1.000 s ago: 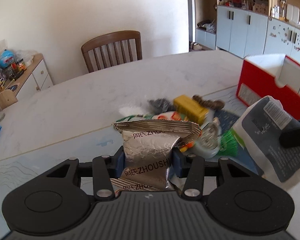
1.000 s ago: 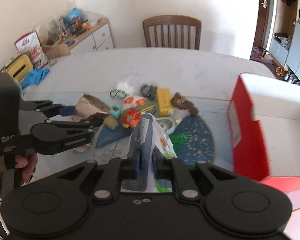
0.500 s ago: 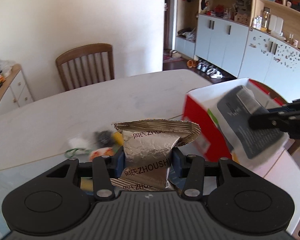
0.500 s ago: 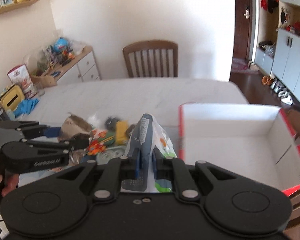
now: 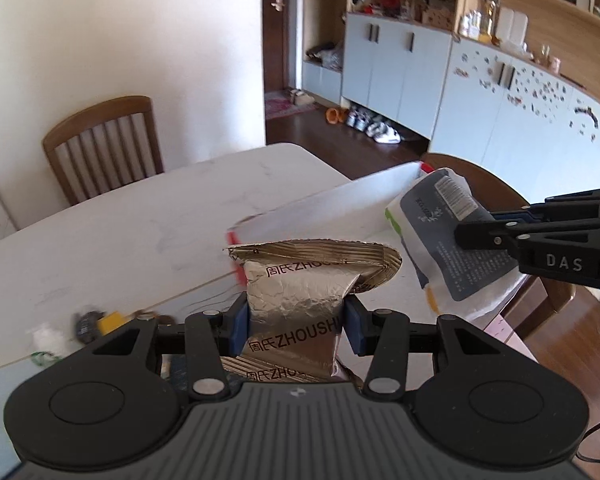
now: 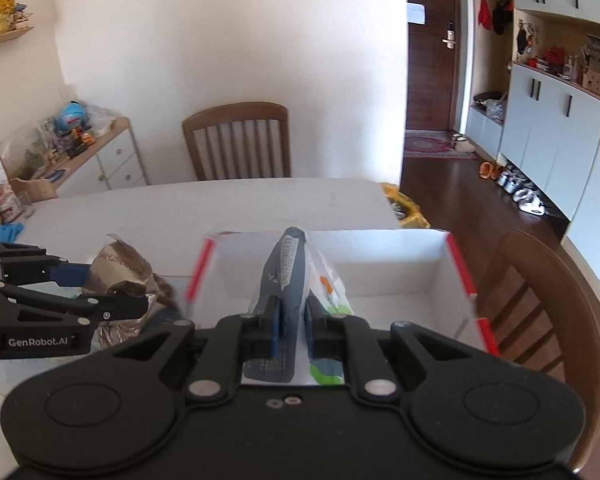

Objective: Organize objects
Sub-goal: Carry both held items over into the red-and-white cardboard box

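Left tool (image 5: 296, 322): blue pads clamped on both sides of a crinkled silver foil snack bag printed "ZHOUSHI" (image 5: 300, 300). The bag stands upright between the pads, its crimped top edge flaring wider than the body, and it is held in the air over the near part of the white marble-look worktop (image 5: 132, 216), just left of the box's near corner.

Right tool (image 6: 291, 320): pads pressed together on a thin grey-and-white plastic pouch with barcode and green-orange print (image 6: 288, 268). The flat, glossy pouch is seen edge-on in the right wrist view and hangs over the open top of the box.

The white cardboard box with red outer walls (image 6: 384, 268) is rectangular, open-topped, smooth and white inside. It sits on the worktop's right end, its far wall close to the worktop edge. Its red corner edge (image 5: 236, 240) shows just behind the foil bag.

Open room: the far half of the worktop is bare. Small loose items (image 5: 96, 322) lie blurred at the left, kind unclear. A wooden slat-back chair (image 6: 236, 140) stands at the far edge, and a second wooden chair (image 6: 540, 300) sits tight against the right edge beside the box. Dark wood floor (image 6: 452, 184) lies beyond.
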Demonstrator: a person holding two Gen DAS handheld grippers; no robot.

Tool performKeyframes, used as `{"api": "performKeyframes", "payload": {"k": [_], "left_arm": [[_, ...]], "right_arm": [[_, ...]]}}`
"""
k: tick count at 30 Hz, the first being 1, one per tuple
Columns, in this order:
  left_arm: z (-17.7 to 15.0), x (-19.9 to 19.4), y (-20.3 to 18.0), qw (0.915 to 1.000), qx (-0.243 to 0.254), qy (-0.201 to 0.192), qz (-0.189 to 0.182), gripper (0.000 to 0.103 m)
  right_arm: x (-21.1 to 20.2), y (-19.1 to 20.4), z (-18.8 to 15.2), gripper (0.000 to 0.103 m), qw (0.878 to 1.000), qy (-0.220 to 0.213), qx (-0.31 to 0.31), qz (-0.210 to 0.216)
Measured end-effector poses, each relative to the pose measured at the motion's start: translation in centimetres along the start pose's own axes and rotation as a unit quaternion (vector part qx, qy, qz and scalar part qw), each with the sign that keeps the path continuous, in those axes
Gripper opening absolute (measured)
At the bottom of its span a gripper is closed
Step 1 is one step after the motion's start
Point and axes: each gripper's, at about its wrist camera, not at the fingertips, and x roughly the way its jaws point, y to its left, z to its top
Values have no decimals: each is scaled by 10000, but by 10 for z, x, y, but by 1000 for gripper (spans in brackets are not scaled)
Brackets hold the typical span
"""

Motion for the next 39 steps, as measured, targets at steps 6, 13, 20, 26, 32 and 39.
{"api": "performKeyframes", "payload": {"k": [6, 13, 20, 26, 32, 39], "left_arm": [[14, 35, -27, 9997, 93, 238, -66, 46], [29, 78, -51, 9980, 136, 595, -135, 46], [30, 127, -59, 9931, 218, 1149, -11, 46], [28, 159, -63, 9864, 247, 1621, 78, 46], [24, 178, -64, 9782, 295, 2056, 42, 46], [28, 187, -64, 9719, 499, 2299, 32, 47]], "right_arm": [[16, -28, -10, 11, 9998, 176, 49, -88], [41, -56, -19, 11, 9989, 431, 145, -148], [63, -65, -26, 11, 9968, 775, 138, -169], [82, -68, -29, 11, 9936, 1107, 113, -182], [101, -74, -31, 11, 9887, 1477, 164, -214], [111, -75, -35, 11, 9849, 1696, 249, -250]]}}
